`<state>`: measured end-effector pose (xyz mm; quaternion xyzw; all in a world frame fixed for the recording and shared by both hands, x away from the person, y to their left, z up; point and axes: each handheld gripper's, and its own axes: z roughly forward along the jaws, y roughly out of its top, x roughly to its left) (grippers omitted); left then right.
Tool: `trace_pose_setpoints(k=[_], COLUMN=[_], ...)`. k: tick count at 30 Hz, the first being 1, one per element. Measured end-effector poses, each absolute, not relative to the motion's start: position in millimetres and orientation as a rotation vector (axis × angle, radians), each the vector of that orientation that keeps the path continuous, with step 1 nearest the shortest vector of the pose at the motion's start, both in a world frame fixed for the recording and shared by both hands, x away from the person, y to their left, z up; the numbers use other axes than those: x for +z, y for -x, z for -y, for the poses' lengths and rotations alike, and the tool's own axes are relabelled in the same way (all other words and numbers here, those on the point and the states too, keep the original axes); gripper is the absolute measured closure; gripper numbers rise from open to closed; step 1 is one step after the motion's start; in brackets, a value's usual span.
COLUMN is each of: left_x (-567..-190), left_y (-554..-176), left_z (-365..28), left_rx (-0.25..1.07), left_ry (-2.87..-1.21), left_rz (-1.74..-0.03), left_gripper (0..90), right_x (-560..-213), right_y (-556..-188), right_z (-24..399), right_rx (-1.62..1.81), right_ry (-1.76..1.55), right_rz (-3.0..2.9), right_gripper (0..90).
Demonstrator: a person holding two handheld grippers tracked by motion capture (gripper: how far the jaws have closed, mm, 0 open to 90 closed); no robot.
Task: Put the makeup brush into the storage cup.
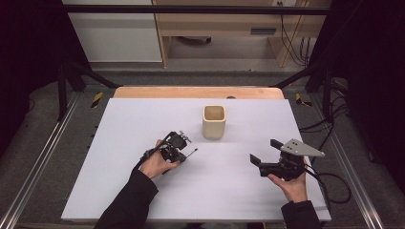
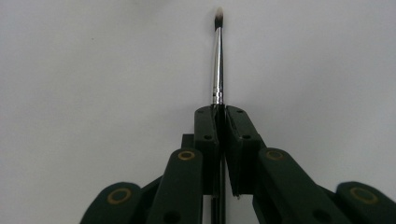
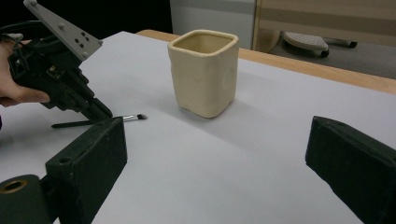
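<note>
White table (image 1: 143, 191). Left gripper (image 2: 222, 114) clamped on brush (image 2: 217, 56); right gripper (image 1: 264, 152) jaws apart, cup (image 1: 213, 121) ahead of both.

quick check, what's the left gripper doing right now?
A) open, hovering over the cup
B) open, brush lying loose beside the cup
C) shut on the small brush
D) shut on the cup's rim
C: in the left gripper view the left gripper has its jaws closed together on the brush, whose bristle tip sticks out ahead; the cup stands apart, untouched.
</note>
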<state>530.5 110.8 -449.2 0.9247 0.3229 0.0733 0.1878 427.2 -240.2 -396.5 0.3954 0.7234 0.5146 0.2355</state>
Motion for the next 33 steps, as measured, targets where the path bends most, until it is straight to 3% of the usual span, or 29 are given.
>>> trace_pose_setpoints(k=[14,33], left_x=[-421,-405], left_y=[-510,-481], left_z=[-136,-181], left_rx=[0.283,0.409], left_ry=[-2.449,-2.158], left_rz=[-0.885,-0.988], left_gripper=[83.8,83.8], right_x=[-396,-394], right_y=[-427,-424], right_z=[241,238], right_rx=[1.425,1.465], right_ry=[-1.085,-1.116], right_rz=[-1.975,-1.96], right_gripper=[6.2,7.7])
